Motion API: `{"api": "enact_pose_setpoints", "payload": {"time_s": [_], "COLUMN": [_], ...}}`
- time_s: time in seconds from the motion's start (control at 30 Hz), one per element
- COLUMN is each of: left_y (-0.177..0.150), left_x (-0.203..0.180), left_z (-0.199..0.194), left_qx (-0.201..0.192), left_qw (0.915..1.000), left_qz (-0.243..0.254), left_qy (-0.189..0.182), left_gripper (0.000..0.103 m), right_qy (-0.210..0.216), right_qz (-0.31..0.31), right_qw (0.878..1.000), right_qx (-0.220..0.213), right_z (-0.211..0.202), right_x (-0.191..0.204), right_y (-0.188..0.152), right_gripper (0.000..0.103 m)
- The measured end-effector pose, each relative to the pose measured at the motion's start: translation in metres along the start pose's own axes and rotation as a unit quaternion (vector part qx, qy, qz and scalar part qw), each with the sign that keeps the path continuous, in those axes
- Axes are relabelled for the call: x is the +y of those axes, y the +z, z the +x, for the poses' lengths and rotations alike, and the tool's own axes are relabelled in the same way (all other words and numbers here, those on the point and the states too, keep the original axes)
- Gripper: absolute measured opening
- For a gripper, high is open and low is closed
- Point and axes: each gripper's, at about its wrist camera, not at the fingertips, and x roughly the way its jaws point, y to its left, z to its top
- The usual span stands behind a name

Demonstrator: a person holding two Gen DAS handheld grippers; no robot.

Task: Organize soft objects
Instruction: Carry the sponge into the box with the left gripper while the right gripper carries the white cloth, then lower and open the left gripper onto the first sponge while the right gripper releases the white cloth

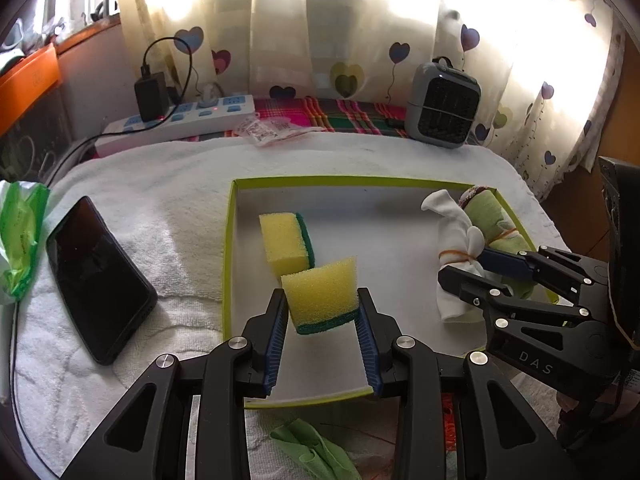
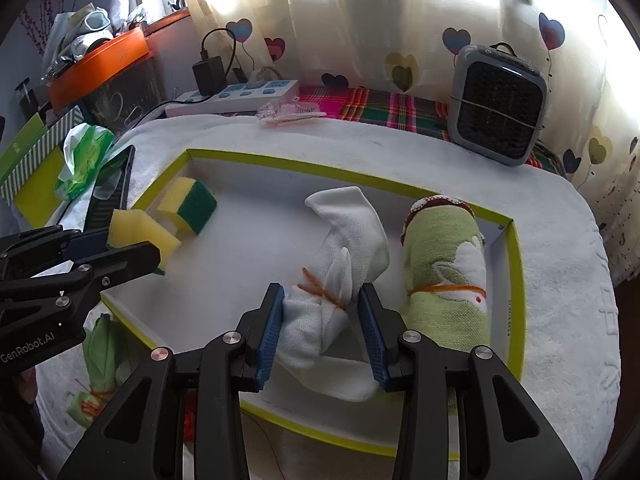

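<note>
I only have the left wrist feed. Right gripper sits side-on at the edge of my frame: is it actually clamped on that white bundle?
Observer: Yes. In the right wrist view the right gripper is shut on the white sock bundle, both pads pressing its tied end.
Operator: What's next to it on the far side? My view is blocked there.
Observer: A green rolled towel lies beside the bundle in the box, tied with an orange band.
Operator: Anything left outside the box on my side?
Observer: A tied green cloth bundle lies on the white towel under the left gripper, which holds a yellow sponge.
</note>
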Motion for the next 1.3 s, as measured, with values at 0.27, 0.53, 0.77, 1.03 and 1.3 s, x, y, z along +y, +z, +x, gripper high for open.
{"api": "enact_pose_setpoints", "payload": {"time_s": [0.27, 0.53, 0.77, 1.03, 1.3], "left_y": [0.002, 0.003, 0.003, 0.003, 0.003], "left_x": [0.004, 0.006, 0.003, 0.002, 0.001], "left_z": [0.014, 0.022, 0.022, 0.021, 0.019], "left_qx": [0.012, 0.020, 0.020, 0.019, 0.015], "left_qw": [0.9999, 0.9997, 0.9996, 0.9996, 0.9997], "left_qz": [-0.007, -0.007, -0.004, -0.005, -0.008], "left_qy": [0.007, 0.011, 0.021, 0.021, 0.019], "left_gripper": [0.032, 0.032, 0.033, 0.034, 0.042], "right_qy": [-0.042, -0.055, -0.052, -0.051, -0.034], "right_qz": [-0.018, -0.010, -0.007, 0.000, 0.012], "right_qw": [0.999, 0.998, 0.999, 0.998, 0.999], "right_qx": [-0.008, -0.010, -0.013, -0.021, -0.028], "right_z": [0.001, 0.002, 0.002, 0.001, -0.001], "right_x": [-0.004, -0.015, -0.016, -0.016, -0.017], "right_y": [0.003, 0.005, 0.004, 0.003, -0.001], "right_gripper": [0.039, 0.040, 0.040, 0.041, 0.047]}}
